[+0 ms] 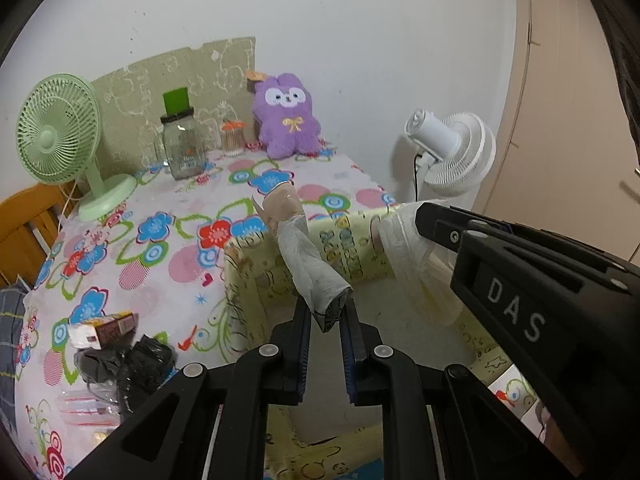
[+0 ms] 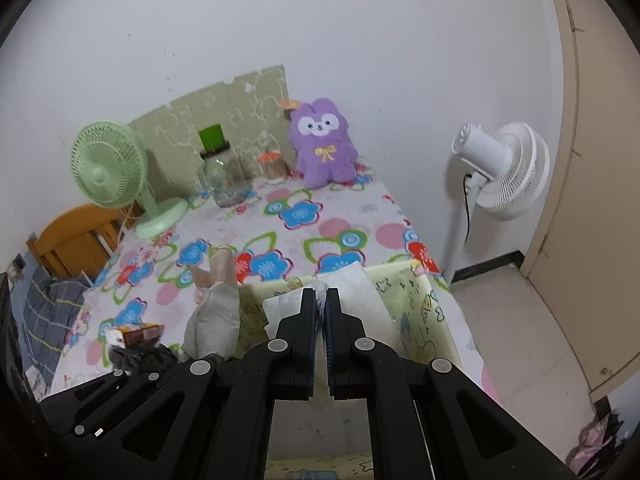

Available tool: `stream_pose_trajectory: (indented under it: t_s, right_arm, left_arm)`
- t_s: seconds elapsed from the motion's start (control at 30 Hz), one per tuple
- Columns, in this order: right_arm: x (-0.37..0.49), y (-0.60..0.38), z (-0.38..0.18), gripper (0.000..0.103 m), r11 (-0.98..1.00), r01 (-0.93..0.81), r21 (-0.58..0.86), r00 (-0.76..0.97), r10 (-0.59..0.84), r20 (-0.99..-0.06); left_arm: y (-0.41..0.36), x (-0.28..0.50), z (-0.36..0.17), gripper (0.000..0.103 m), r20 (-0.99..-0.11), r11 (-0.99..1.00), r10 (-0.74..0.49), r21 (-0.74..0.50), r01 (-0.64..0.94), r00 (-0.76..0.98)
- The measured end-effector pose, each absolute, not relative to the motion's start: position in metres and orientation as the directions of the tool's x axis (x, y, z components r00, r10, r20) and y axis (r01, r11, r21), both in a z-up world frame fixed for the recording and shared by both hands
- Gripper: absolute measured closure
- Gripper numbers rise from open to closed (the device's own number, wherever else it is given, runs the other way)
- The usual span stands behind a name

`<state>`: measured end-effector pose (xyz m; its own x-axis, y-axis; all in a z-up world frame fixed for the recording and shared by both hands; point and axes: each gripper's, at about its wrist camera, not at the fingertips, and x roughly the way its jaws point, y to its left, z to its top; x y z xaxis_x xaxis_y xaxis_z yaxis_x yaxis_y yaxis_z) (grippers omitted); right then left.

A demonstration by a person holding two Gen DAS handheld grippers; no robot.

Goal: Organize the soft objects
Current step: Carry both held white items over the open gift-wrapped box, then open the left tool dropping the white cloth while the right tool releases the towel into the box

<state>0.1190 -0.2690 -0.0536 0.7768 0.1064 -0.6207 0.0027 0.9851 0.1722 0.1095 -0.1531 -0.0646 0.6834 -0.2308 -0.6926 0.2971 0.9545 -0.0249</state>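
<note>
My left gripper (image 1: pixel 326 312) is shut on the lower end of a rolled cloth bundle (image 1: pixel 304 248), white and beige, which sticks up and away over a yellow fabric box (image 1: pixel 248 272). The right gripper (image 1: pixel 420 216) comes in from the right, shut on a white folded cloth (image 1: pixel 404 240) above the same box. In the right wrist view that gripper (image 2: pixel 321 294) pinches the white cloth (image 2: pixel 360 292) over the yellow box (image 2: pixel 420 308), with the rolled bundle (image 2: pixel 216 312) to its left. A purple plush toy (image 1: pixel 286 116) sits upright against the wall at the table's far end.
On the flowered tablecloth (image 1: pixel 160 264) stand a green fan (image 1: pixel 56 136), a glass jar with a green lid (image 1: pixel 182 140) and a small orange-lidded container (image 1: pixel 232 138). A small carton (image 1: pixel 108 328) and black items (image 1: pixel 136 364) lie near left. A white standing fan (image 1: pixel 452 152) is right of the table.
</note>
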Motion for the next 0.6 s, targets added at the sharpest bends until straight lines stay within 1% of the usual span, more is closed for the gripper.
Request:
stream_pose_trajectory:
  t_s: [0.1, 0.2, 0.23, 0.27, 0.37, 0.4, 0.47, 0.5, 0.57, 0.6]
  right_arm:
    - [0.123, -0.272, -0.063, 0.096, 0.985, 0.014, 0.173, 0.762, 0.102, -0.640]
    - [0.125, -0.275, -0.072, 0.096, 0.985, 0.023, 0.174, 0.750, 0.098, -0.654]
    - [0.127, -0.276, -0.075, 0.096, 0.984, 0.026, 0.173, 0.745, 0.096, -0.660]
    - [0.128, -0.277, -0.077, 0.096, 0.984, 0.028, 0.174, 0.742, 0.096, -0.663]
    - [0.131, -0.280, -0.082, 0.096, 0.983, 0.032, 0.179, 0.735, 0.099, -0.671]
    - [0.132, -0.282, -0.083, 0.096, 0.983, 0.031, 0.183, 0.734, 0.102, -0.672]
    - [0.134, -0.284, -0.085, 0.096, 0.982, 0.030, 0.188, 0.733, 0.106, -0.672]
    - [0.135, -0.285, -0.085, 0.096, 0.981, 0.033, 0.192, 0.733, 0.107, -0.672]
    - [0.136, -0.286, -0.087, 0.096, 0.978, 0.032, 0.205, 0.731, 0.117, -0.672]
    - [0.137, -0.287, -0.087, 0.093, 0.978, 0.031, 0.207, 0.728, 0.120, -0.675]
  left_arm:
    - [-0.157, 0.111, -0.072, 0.090, -0.706, 0.955, -0.220, -0.016, 0.296, 0.673]
    - [-0.161, 0.114, -0.079, 0.086, -0.724, 0.955, -0.211, -0.010, 0.296, 0.656]
    - [-0.162, 0.115, -0.080, 0.080, -0.729, 0.955, -0.209, -0.010, 0.295, 0.652]
    - [-0.163, 0.115, -0.081, 0.072, -0.733, 0.956, -0.208, -0.010, 0.295, 0.648]
    - [-0.167, 0.117, -0.083, 0.062, -0.735, 0.956, -0.197, 0.004, 0.295, 0.649]
    - [-0.169, 0.117, -0.084, 0.060, -0.735, 0.955, -0.196, 0.007, 0.296, 0.649]
    - [-0.171, 0.118, -0.084, 0.050, -0.736, 0.954, -0.195, 0.010, 0.299, 0.648]
    - [-0.172, 0.119, -0.084, 0.048, -0.736, 0.953, -0.200, 0.008, 0.303, 0.647]
    - [-0.173, 0.120, -0.084, 0.040, -0.736, 0.951, -0.206, 0.004, 0.308, 0.645]
    - [-0.174, 0.120, -0.084, 0.038, -0.737, 0.950, -0.211, 0.001, 0.313, 0.643]
